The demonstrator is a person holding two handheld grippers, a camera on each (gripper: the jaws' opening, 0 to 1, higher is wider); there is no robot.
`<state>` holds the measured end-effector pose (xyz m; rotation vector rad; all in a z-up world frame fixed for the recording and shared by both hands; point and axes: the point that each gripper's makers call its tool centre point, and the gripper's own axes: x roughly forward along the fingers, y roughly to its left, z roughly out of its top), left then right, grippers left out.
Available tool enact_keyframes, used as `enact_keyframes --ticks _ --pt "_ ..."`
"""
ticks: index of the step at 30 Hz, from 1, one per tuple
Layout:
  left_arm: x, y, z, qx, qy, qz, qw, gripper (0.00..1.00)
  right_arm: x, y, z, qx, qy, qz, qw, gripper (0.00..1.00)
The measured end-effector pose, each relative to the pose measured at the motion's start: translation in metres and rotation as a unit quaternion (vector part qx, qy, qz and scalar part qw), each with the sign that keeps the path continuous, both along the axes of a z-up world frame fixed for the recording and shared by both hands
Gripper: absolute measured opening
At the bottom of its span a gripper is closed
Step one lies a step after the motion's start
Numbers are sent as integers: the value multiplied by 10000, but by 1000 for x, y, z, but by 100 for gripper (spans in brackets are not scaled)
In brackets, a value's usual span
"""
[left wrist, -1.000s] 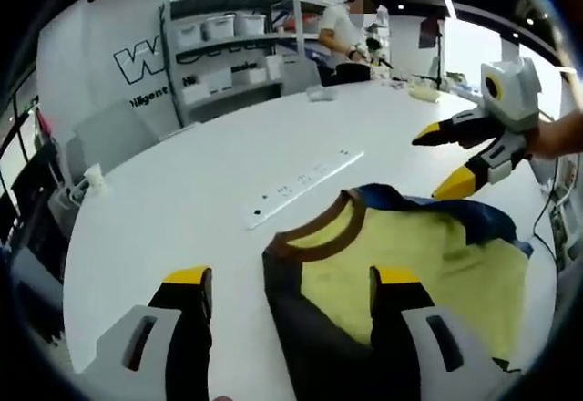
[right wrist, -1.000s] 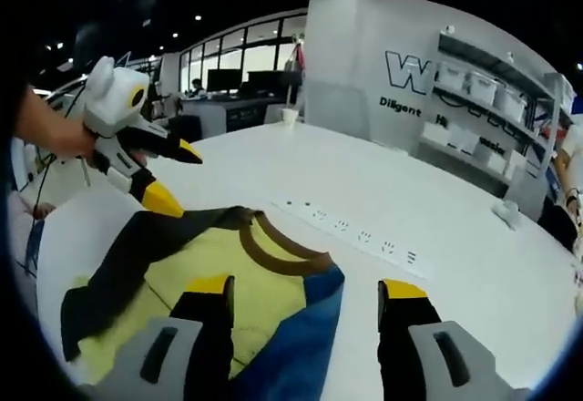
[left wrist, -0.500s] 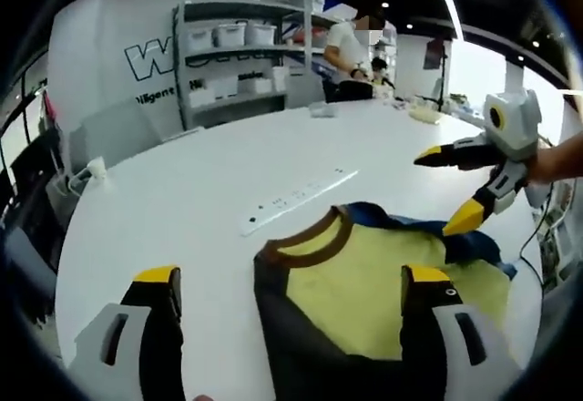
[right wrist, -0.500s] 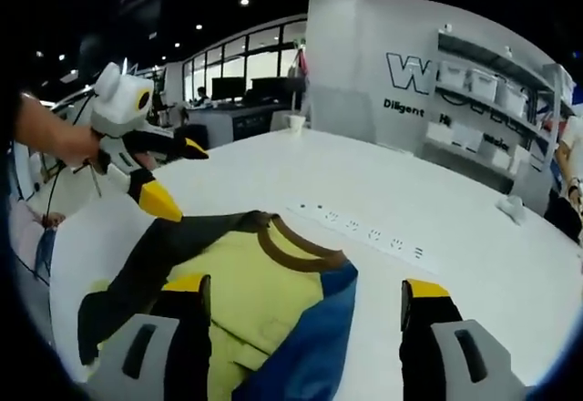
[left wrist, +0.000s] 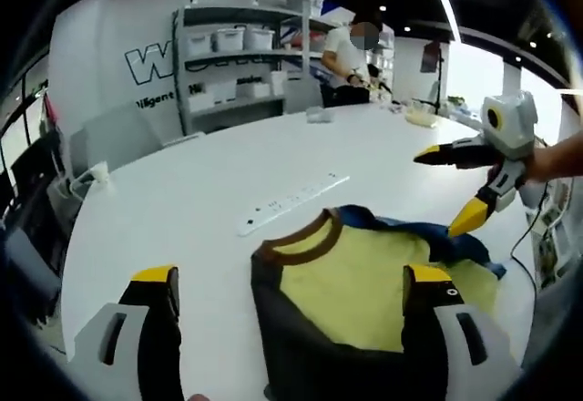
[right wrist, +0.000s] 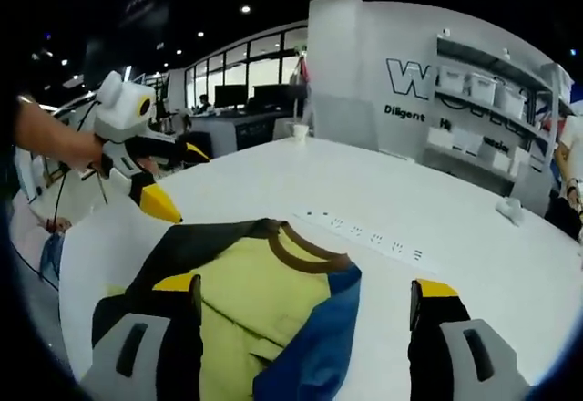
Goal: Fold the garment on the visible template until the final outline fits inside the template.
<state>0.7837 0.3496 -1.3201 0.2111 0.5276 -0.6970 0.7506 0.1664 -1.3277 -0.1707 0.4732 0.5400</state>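
Note:
A yellow shirt (left wrist: pixel 351 287) with a brown collar (left wrist: pixel 301 237), a dark sleeve and a blue sleeve lies flat on the white table (left wrist: pixel 182 191). My left gripper (left wrist: pixel 291 278) hovers over its dark-sleeve side, open, with nothing between the jaws. My right gripper (left wrist: pixel 444 191) is at the blue-sleeve edge, also open and holding nothing. In the right gripper view, the shirt (right wrist: pixel 246 282) lies below my right gripper (right wrist: pixel 305 287), with the blue sleeve (right wrist: pixel 319 346) nearest. My left gripper (right wrist: pixel 182 182) hangs open above the dark sleeve (right wrist: pixel 182 251).
A white power strip (left wrist: pixel 287 205) lies on the table just beyond the collar, also seen as the power strip (right wrist: pixel 364 237). Shelves with white bins (left wrist: pixel 237 55) and a person (left wrist: pixel 351 50) stand behind the table. A paper cup (right wrist: pixel 299 131) sits at the far edge.
Both grippers' jaws have spread wider apart. Both cameras have shifted slightly over the shirt, which lies on the table much as before.

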Motion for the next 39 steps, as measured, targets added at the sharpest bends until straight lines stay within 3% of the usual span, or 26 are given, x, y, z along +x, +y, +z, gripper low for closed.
enact_keyframes --ticks 20,31,39 --pt "-44 31 2 100 1 176 9998 96 -37 -14 5 -79 40 -6 10000 85" --pt "-65 27 5 452 -183 -181 9986 92 -51 -14 13 -235 30 157 9996 82" --pt "-73 26 10 447 -233 -220 9985 93 -62 -14 22 -167 -19 109 9998 81"
